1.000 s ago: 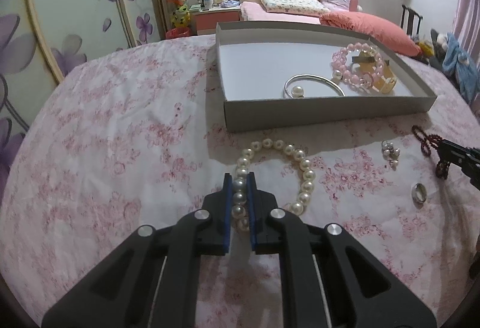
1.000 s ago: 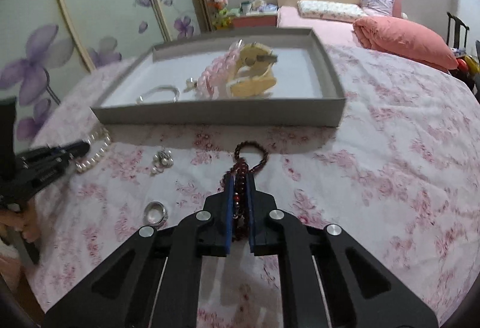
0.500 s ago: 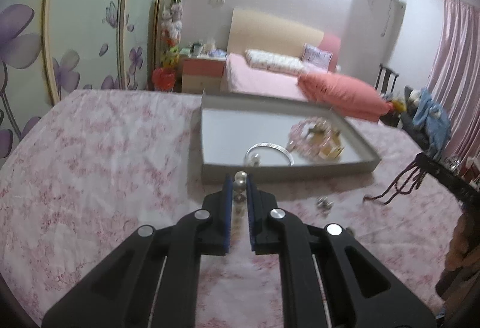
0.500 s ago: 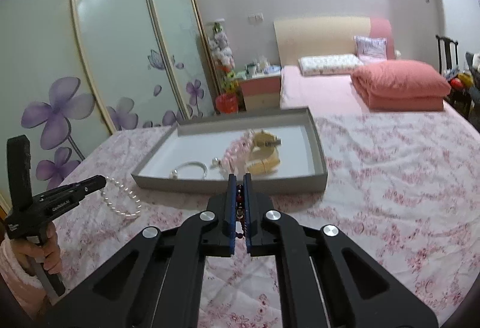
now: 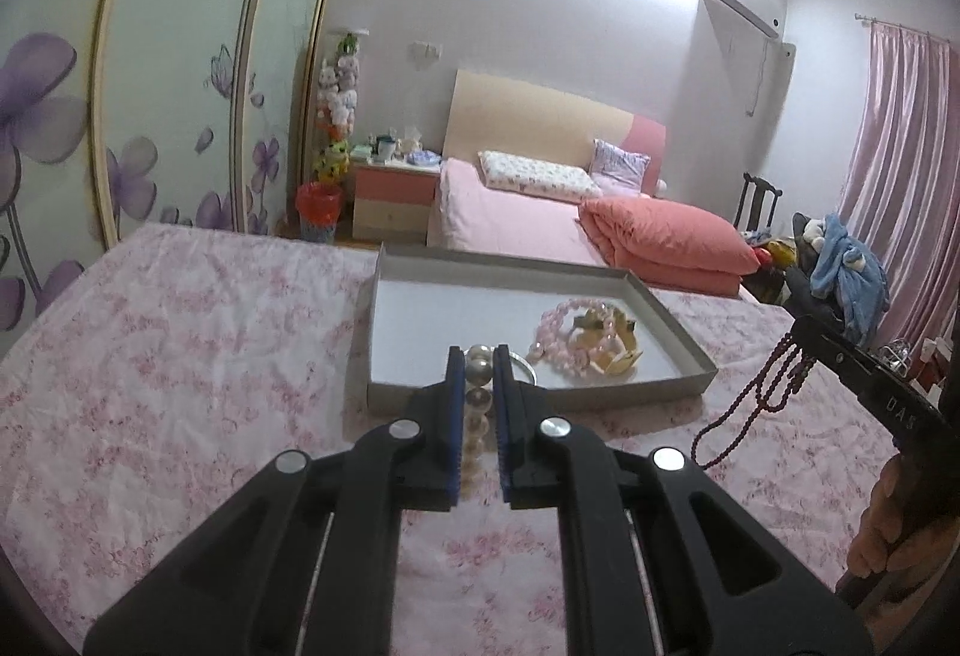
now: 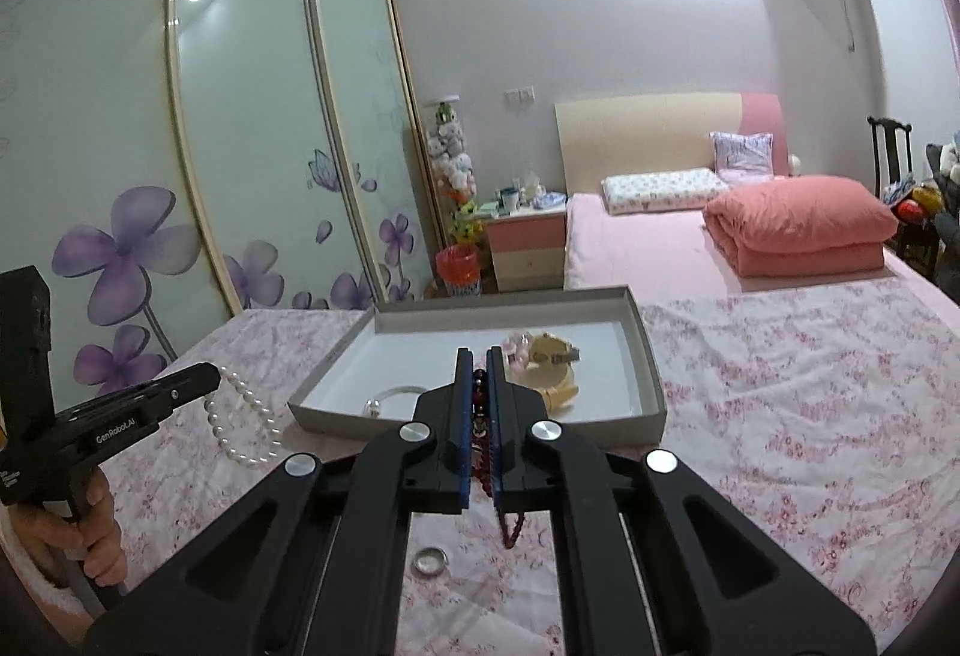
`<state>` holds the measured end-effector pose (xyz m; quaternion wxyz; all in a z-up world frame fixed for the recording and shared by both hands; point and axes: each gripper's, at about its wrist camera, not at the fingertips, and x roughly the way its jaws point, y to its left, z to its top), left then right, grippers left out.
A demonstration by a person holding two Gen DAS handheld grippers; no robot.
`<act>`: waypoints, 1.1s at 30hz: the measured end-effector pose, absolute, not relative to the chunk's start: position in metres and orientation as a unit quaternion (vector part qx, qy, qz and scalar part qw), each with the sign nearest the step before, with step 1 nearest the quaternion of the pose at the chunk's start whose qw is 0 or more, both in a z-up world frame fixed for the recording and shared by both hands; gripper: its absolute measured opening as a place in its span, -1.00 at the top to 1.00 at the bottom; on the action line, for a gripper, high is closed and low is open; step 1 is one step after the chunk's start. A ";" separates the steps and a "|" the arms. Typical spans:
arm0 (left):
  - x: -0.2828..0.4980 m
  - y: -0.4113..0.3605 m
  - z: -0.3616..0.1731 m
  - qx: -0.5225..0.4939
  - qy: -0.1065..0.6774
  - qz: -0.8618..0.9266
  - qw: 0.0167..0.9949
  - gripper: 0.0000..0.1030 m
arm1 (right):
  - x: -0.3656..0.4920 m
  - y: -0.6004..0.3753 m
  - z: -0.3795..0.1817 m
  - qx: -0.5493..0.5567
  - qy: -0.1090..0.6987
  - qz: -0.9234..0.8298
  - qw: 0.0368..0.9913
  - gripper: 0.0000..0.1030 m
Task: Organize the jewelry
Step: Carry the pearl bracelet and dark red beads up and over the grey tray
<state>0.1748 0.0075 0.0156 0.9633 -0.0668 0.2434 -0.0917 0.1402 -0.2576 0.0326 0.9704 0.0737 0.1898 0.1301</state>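
Note:
My left gripper (image 5: 478, 356) is shut on a white pearl bracelet (image 5: 477, 392) and holds it in the air in front of the grey tray (image 5: 540, 392). The bracelet hangs from it in the right wrist view (image 6: 243, 425). My right gripper (image 6: 479, 356) is shut on a dark red bead string (image 6: 480, 404), which dangles below it (image 5: 756, 398). The tray (image 6: 480, 425) holds a pink bead bracelet (image 5: 561, 335), a yellow bangle (image 5: 618, 353) and a silver bangle (image 6: 393, 395).
A silver ring (image 6: 430, 561) lies on the pink floral cloth (image 5: 180, 356) under my right gripper. A bed with a red quilt (image 5: 666, 236) and a nightstand (image 5: 393, 200) stand behind the table. Sliding flower-print doors (image 6: 180, 176) are at the left.
Both grippers have lifted their bead strings off the cloth and risen higher. The tray now sits lower and farther in both views.

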 end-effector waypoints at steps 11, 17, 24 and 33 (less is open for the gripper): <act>0.156 -0.019 0.036 -0.028 0.168 -0.043 0.984 0.80 | 0.127 -0.240 0.046 0.048 0.118 0.097 0.987 0.90; 0.151 -0.032 0.040 -0.005 0.151 -0.025 0.988 0.80 | 0.122 -0.235 0.051 0.032 0.090 0.084 0.992 0.90; 0.158 -0.040 0.038 0.003 0.155 -0.007 0.988 0.80 | 0.126 -0.233 0.053 0.019 0.075 0.079 0.994 0.90; 0.176 -0.046 0.033 0.007 0.168 -0.011 0.986 0.80 | 0.142 -0.230 0.053 0.013 0.074 0.086 0.993 0.90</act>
